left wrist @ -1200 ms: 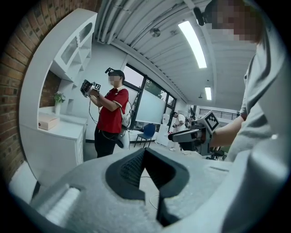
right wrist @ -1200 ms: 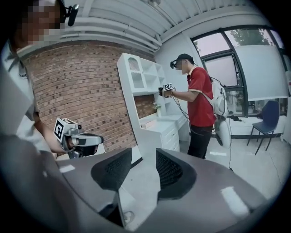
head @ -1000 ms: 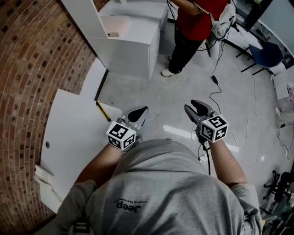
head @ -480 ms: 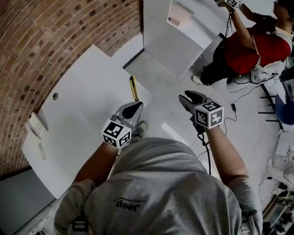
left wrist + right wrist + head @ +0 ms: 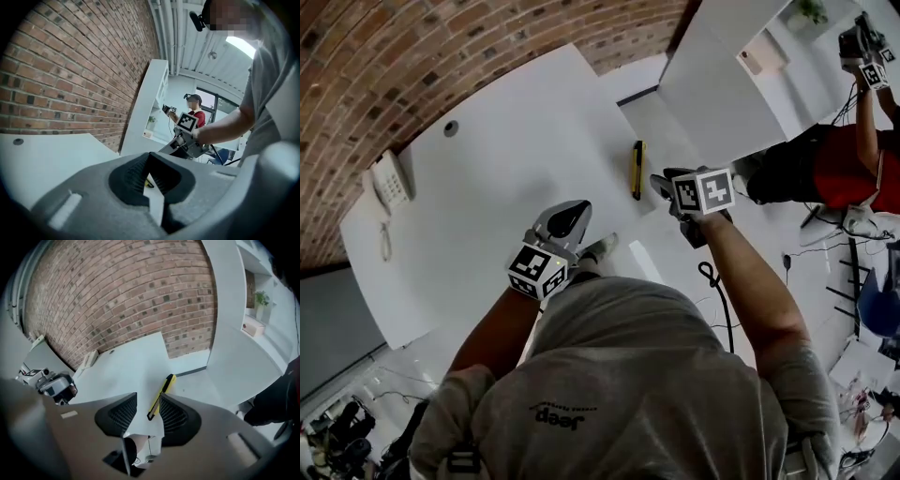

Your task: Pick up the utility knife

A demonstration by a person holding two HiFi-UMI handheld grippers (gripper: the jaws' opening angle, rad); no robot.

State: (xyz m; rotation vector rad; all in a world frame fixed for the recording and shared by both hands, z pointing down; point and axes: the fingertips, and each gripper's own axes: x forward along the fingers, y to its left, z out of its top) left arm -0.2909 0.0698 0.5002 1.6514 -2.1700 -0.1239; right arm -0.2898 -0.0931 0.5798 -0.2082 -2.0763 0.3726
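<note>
The utility knife, yellow with black trim, lies flat on the white table close to its right edge. My right gripper hovers just right of the knife's near end and tilts down. In the right gripper view the knife lies beyond the gap between the jaws. Those jaws are opening, and nothing is pressed between them. My left gripper hangs over the table's near edge, left of the knife, its jaws a narrow gap apart and empty. A sliver of the knife shows through that gap.
A white desk phone sits at the table's far left by the brick wall. A white cabinet stands right of the table. A person in red stands beyond it. A black cable lies on the floor.
The view has swung so the table now lies ahead. Both grippers moved toward it. The right gripper dropped beside the knife's near end.
</note>
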